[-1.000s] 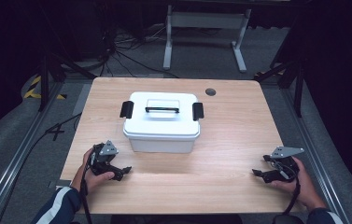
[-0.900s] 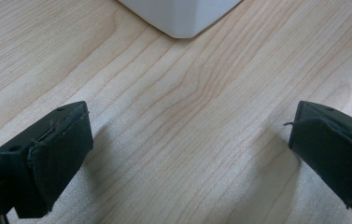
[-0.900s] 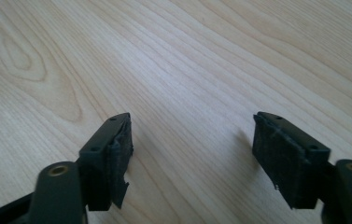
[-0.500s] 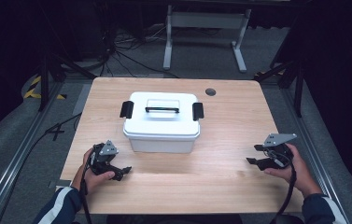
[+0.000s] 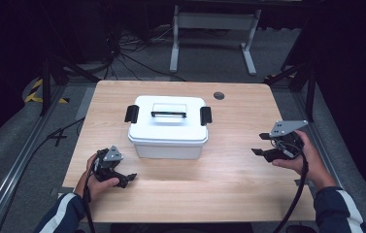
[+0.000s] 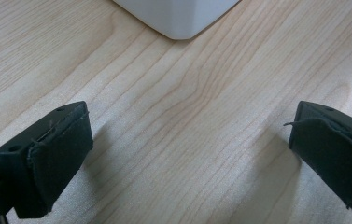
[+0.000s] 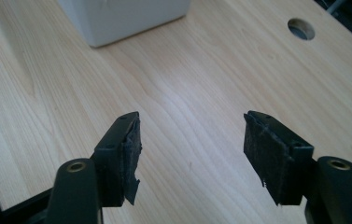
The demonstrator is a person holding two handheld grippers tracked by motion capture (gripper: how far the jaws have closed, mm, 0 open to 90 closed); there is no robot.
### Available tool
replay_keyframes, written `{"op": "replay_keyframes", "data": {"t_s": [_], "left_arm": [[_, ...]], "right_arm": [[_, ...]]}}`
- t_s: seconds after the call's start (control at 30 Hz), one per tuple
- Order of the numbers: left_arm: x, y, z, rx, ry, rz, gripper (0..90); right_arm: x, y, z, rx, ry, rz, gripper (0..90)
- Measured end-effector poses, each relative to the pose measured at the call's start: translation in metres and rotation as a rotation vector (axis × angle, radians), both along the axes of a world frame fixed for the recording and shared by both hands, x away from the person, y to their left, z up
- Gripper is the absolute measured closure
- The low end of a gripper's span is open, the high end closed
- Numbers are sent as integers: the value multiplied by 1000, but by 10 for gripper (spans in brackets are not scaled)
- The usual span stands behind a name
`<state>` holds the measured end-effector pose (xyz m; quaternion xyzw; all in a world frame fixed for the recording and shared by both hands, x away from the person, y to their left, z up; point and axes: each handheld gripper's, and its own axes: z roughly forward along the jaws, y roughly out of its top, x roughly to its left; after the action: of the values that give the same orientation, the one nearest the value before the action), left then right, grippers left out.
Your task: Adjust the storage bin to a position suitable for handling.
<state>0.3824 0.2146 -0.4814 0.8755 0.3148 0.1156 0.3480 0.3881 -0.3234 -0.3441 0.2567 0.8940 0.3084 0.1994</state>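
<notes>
Black jaws, both sets spread, empty: your left gripper point(image 5: 128, 177) low on the table point(image 5: 229, 184), right gripper point(image 5: 257, 144) raised. Beyond, mid-table: white box point(image 5: 168, 127), latched. Approach step, probably; next, reach its side clips.

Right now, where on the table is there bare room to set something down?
Bare wood: the front strip between the left hand-held gripper and the right hand-held gripper, and both sides of the box. Tighter behind it, near the hole.
</notes>
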Motion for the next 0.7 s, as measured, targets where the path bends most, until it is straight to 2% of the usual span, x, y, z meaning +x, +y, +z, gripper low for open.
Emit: {"op": "replay_keyframes", "data": {"t_s": [0.37,0.7], "left_arm": [[0,0,0,-1,0,0,2],[0,0,0,-1,0,0,2]], "right_arm": [[13,25,25,-35,-28,67,387],[24,57,45,-67,-61,120,391]]}}
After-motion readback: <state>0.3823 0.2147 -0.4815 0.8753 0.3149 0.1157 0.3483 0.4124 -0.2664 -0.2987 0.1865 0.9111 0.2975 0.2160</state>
